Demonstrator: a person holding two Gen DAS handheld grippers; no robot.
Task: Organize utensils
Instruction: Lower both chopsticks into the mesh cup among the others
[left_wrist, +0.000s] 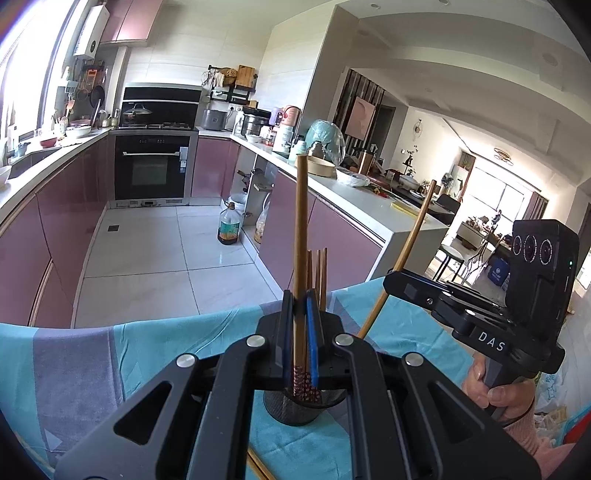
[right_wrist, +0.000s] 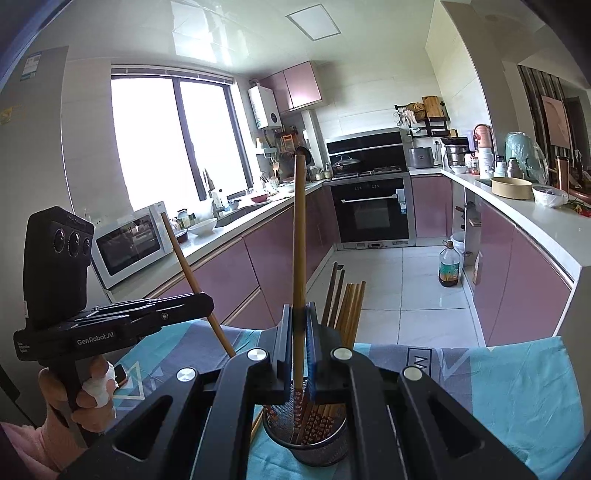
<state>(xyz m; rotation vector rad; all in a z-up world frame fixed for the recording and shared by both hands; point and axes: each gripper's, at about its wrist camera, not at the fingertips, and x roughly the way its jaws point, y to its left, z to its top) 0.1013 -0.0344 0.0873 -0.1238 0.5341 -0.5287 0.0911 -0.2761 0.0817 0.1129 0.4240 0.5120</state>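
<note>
Now both tongs are clamped tight, each on its own brown wooden chopstick, and both hang over the black wire-mesh cup (right_wrist: 306, 439) that stands on the desk under a turquoise and grey patterned cloth (left_wrist: 92, 362).

Left tongs (left_wrist: 301, 332) hold their chopstick (left_wrist: 301, 229) almost upright, thick end at the top of the frame, the red-patterned tip already down at the mouth of the cup (left_wrist: 295, 410), which sits at lower centre just below the jaws. Right tongs (right_wrist: 299, 347) grip theirs (right_wrist: 299, 236) the same way, long axis near vertical, patterned tip inside the cup's rim among the chopsticks already standing there (right_wrist: 351, 306).

So the thing that matters is straight down: each stick's long axis lines up with the cup's opening, and I would judge that either hand need only let go or sink a little. Neither looks clearly nearer.

From the left wrist view, the right-hand tongs show at the right of the frame, their stick (left_wrist: 406, 254) leaning up to the right, with the person's right hand (left_wrist: 495, 391) on the handle. Only a few sticks peek behind the jaws there. From the right wrist view, the left-hand tool sits at the lower left, its stick (right_wrist: 192, 273) slanting up to the left, and the cup's inside is plain to see: a whole bundle of patterned tips. A loose stick (left_wrist: 258, 465) lies on the cloth by the cup.
</note>
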